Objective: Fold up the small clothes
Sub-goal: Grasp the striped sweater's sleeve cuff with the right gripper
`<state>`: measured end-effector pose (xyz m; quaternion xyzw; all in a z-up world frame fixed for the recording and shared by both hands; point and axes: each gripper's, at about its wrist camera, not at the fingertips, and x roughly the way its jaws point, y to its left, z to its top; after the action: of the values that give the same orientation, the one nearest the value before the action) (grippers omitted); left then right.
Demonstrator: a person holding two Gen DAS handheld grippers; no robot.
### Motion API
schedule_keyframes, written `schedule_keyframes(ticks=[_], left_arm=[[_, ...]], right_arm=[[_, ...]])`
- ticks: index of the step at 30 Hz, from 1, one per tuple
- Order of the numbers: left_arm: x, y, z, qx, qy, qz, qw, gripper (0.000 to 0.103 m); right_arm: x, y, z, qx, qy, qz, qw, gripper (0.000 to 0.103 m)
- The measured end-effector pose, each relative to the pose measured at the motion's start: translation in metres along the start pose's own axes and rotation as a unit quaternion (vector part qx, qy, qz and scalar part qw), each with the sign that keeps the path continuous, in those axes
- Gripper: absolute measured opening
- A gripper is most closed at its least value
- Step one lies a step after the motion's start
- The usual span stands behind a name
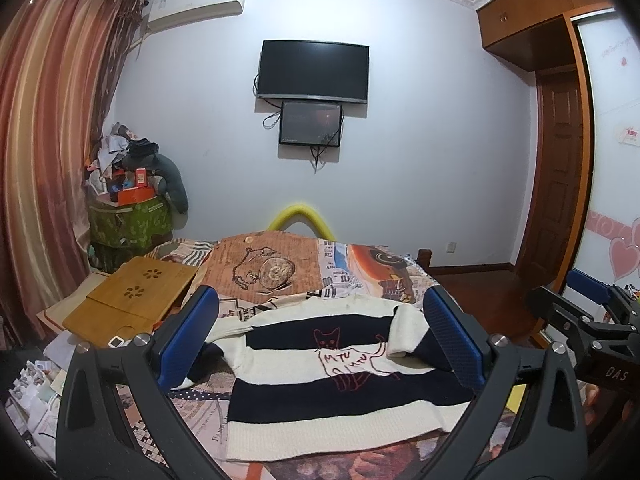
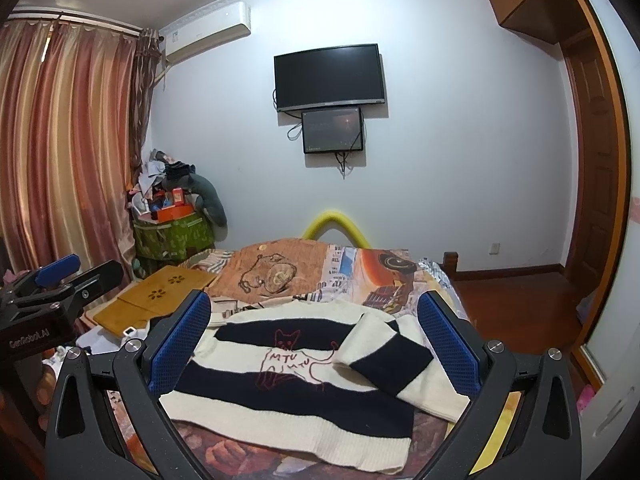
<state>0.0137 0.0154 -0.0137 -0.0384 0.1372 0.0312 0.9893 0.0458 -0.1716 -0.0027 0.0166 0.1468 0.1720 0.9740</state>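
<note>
Left gripper: my jaws stand wide apart, empty, above the sweater
Right gripper: mine too, spread wide, holding nothing
Cream-and-navy striped knit sweater with a red cat outline: flat on the patterned bedspread, one sleeve folded across
Bamboo lap tray: left of it
Black wall television: far wall

A cream and navy striped knit sweater with a red cat outline lies flat on the patterned bed cover. The left hand-held gripper hangs over it, blue-padded jaws wide apart. A bamboo lap tray sits to the left.
</note>
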Motion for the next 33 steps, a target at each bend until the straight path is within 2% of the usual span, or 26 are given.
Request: schedule_keyframes(ticks=[2, 8, 12, 17, 25, 28, 33], left_arm=[[0.010, 0.006, -0.002, 0.000, 0.007, 0.008, 0.9999, 0.103], [0.048, 0.048, -0.011, -0.010, 0.048, 0.066, 0.9966, 0.103], [0.081, 0.087, -0.024, -0.021, 0.092, 0.109, 0.9896, 0.103], [0.126, 0.136, -0.052, -0.037, 0.159, 0.146, 0.9757, 0.103], [0.189, 0.188, -0.097, -0.060, 0.237, 0.164, 0.9557, 0.103], [0.209, 0.201, -0.106, -0.072, 0.252, 0.161, 0.9517, 0.103], [0.230, 0.214, -0.110, -0.076, 0.259, 0.160, 0.9496, 0.103]], right_arm=[[0.007, 0.000, -0.003, -0.008, 0.005, -0.001, 1.000, 0.103], [0.041, 0.002, -0.009, -0.030, 0.033, 0.003, 0.999, 0.103], [0.071, 0.004, -0.013, -0.036, 0.060, 0.023, 0.997, 0.103], [0.122, 0.015, -0.018, -0.047, 0.113, 0.058, 0.991, 0.102], [0.213, 0.045, -0.028, -0.070, 0.206, 0.122, 0.968, 0.101], [0.244, 0.064, -0.035, -0.094, 0.225, 0.147, 0.959, 0.096], [0.302, 0.097, -0.055, -0.104, 0.289, 0.200, 0.931, 0.082]])
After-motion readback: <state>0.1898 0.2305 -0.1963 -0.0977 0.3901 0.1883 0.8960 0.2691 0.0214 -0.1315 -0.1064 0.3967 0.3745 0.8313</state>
